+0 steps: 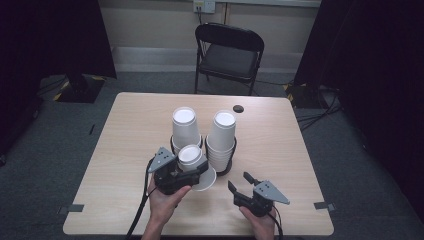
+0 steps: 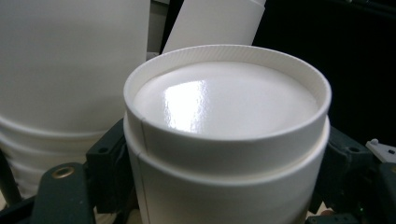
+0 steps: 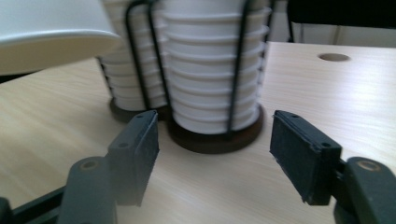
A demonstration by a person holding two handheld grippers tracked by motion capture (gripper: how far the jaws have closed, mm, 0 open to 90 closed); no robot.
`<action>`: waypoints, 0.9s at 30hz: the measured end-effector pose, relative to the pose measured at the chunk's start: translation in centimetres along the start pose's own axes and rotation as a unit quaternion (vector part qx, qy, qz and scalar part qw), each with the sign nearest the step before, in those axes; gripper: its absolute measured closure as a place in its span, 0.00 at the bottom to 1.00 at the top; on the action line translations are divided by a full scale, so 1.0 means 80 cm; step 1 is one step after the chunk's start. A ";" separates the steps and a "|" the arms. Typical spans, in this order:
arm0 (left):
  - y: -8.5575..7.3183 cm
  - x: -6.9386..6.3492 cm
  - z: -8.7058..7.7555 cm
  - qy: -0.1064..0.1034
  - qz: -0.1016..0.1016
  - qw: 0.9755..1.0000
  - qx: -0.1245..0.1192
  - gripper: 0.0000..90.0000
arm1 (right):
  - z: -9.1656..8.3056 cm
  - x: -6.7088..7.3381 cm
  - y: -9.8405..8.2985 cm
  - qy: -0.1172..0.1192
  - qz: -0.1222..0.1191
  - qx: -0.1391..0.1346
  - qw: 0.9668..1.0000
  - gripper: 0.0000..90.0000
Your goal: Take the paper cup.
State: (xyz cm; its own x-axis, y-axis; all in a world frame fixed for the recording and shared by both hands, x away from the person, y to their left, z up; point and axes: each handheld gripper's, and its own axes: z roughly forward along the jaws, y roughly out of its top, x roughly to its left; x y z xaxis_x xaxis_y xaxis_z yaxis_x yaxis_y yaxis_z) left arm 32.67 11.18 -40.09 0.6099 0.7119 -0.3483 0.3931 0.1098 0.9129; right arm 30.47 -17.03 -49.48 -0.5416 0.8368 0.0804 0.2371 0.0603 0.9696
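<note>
Two stacks of upside-down white paper cups stand mid-table in black wire holders: a left stack (image 1: pixel 183 125) and a right stack (image 1: pixel 222 137). Just in front of the left stack, my left gripper (image 1: pixel 192 167) is shut on a white cup (image 1: pixel 191 156), tilted with its base up. In the left gripper view that cup (image 2: pixel 224 107) sits between both jaws, and a step in its wall suggests two nested cups. My right gripper (image 1: pixel 239 180) rests near the table's front edge, open with nothing in it. Its view faces the right stack (image 3: pixel 212 70), with the held cup's rim (image 3: pixel 46 32) at the upper left.
A light wooden table (image 1: pixel 125 150) has a small round hole (image 1: pixel 238 108) near its far edge. A black folding chair (image 1: pixel 227 55) stands behind the table. Dark curtains hang on both sides. Bare tabletop lies left and right of the stacks.
</note>
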 end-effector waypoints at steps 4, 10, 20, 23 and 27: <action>-0.009 0.007 -0.009 -0.031 -0.029 0.999 0.007 0.23 | 0.006 0.016 -0.001 0.052 0.022 -0.007 0.998 0.40; -0.020 0.010 -0.022 -0.047 -0.054 0.997 0.000 0.23 | 0.011 0.036 -0.002 0.097 0.011 -0.029 0.995 0.47; -0.036 0.017 -0.026 -0.057 -0.113 0.992 -0.005 0.23 | 0.019 0.057 0.003 0.135 -0.007 -0.060 0.989 0.50; -0.038 0.015 -0.026 -0.059 -0.115 0.992 -0.003 0.23 | 0.020 0.060 0.006 0.135 -0.022 -0.075 0.988 0.53; -0.037 0.011 -0.025 -0.073 -0.125 0.989 0.001 0.23 | 0.027 0.063 0.011 0.135 -0.050 -0.087 0.986 0.58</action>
State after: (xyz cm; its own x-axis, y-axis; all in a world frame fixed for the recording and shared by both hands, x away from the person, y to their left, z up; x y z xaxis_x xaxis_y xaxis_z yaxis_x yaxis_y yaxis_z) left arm 30.66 12.89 -42.67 0.5865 0.5546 -0.5904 0.5452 0.2688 0.7941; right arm 29.67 -11.59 -48.71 -0.7551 0.6553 0.0178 0.0416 0.0208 0.9989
